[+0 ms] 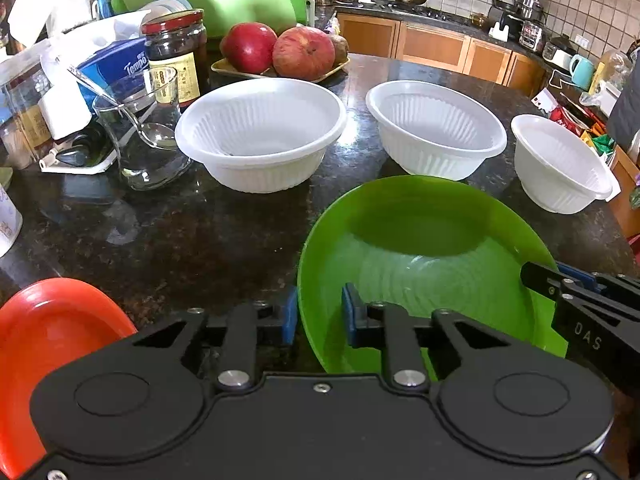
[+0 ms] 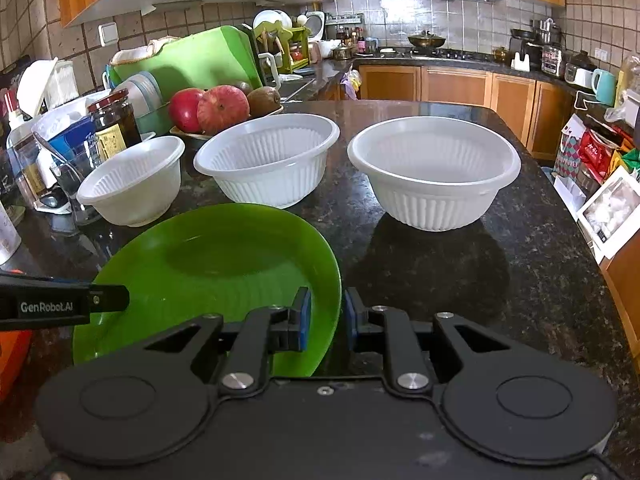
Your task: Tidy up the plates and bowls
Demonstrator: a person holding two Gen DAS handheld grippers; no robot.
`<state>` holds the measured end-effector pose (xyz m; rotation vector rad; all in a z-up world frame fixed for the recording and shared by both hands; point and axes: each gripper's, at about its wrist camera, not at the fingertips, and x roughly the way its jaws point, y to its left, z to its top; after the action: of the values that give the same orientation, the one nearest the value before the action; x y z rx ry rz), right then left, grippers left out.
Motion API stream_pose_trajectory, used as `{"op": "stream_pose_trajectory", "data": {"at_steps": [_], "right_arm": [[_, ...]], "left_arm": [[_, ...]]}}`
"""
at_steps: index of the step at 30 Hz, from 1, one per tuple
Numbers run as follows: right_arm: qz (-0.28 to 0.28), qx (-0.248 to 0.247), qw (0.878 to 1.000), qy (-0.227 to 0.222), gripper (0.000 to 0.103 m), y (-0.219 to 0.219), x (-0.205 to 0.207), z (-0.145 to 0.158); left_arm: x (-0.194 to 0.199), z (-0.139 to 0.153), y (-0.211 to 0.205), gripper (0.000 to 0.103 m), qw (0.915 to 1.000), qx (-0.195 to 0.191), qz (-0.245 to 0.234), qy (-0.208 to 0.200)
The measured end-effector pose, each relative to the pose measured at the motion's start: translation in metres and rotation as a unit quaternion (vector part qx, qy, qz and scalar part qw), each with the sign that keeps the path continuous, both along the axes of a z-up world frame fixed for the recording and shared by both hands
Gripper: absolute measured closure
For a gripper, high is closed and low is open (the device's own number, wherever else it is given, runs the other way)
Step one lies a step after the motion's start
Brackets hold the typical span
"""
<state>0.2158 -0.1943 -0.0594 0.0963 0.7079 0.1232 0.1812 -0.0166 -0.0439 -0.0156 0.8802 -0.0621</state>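
Straddling opposite rims of the green plate (image 1: 420,264) on the counter (image 1: 180,232), both the left gripper (image 1: 319,316) and right gripper (image 2: 325,316) stand narrowly open, pads visibly not pressing it. Three white bowls (image 2: 434,172) stand behind.

A round, glossy lime-green plastic plate (image 2: 224,264) lies on the dark granite countertop (image 2: 460,280), whose black stone is speckled with brown and grey. Beyond the plate stand three white plastic bowls with vertically ribbed walls (image 2: 272,160), (image 2: 434,174), (image 2: 134,182). Left of the plate shows the edge of a bright orange-red plastic dish (image 1: 44,328). Behind the bowls, red apples (image 1: 280,50) sit on a pale yellow tray (image 1: 240,70).
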Motion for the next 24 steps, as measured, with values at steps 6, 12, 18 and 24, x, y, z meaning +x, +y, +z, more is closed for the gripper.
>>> {"op": "stream_pose_trajectory", "data": {"at_steps": [6,12,18,24], "right_arm": [[0.004,-0.003,1.0,0.001,0.081,0.001,0.0,0.001],[0.01,-0.025,1.0,0.002,0.083,0.003,-0.005,0.003],[0.002,-0.022,1.0,0.008,0.088,-0.005,-0.018,0.005],[-0.002,-0.025,1.0,0.009,0.089,-0.006,-0.038,0.006]], "left_arm": [[-0.002,0.0,0.0,0.079,1.0,0.008,0.001,-0.003],[-0.005,0.001,-0.003,0.08,0.9999,0.011,-0.003,-0.002],[-0.015,0.002,-0.007,0.08,0.9998,0.013,-0.016,0.003],[-0.029,0.003,-0.011,0.08,0.9995,0.015,-0.028,0.008]]}}
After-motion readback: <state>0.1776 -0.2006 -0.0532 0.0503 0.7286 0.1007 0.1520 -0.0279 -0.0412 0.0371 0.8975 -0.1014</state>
